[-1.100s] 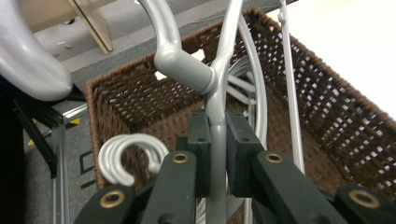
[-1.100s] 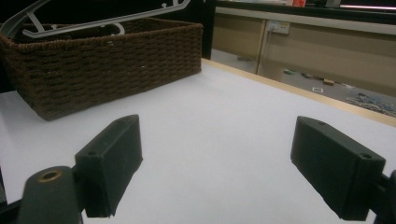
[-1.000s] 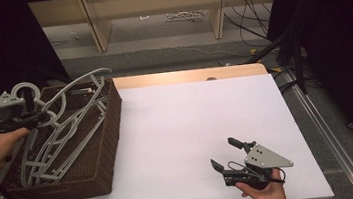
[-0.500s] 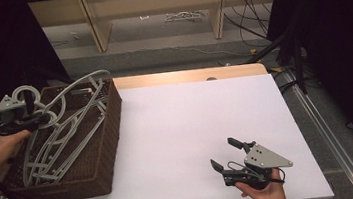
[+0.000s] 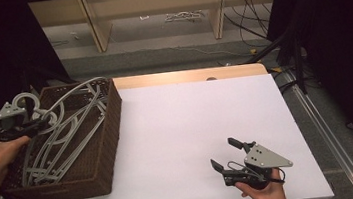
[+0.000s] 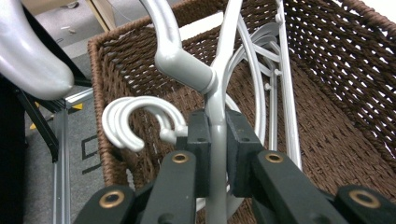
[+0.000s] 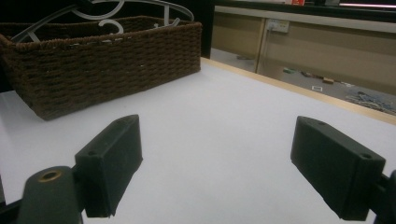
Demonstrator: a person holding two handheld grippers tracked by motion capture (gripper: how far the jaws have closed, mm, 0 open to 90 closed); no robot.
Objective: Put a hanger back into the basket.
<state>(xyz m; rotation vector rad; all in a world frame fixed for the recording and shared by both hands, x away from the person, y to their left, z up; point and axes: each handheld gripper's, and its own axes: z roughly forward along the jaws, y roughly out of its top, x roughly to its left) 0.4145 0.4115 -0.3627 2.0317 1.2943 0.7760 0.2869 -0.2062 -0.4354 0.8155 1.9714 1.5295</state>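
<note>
Little has shifted since earlier frames: left gripper [image 6: 217,140] stays at the far-left corner of the brown wicker basket [image 5: 107,152], jaws clamped on the stem of a grey plastic hanger [image 6: 219,84]. More hangers [image 5: 63,137] lie piled inside the basket. Right gripper [image 5: 226,155] rests low on the white table [image 5: 182,124], jaws spread wide, empty.
</note>
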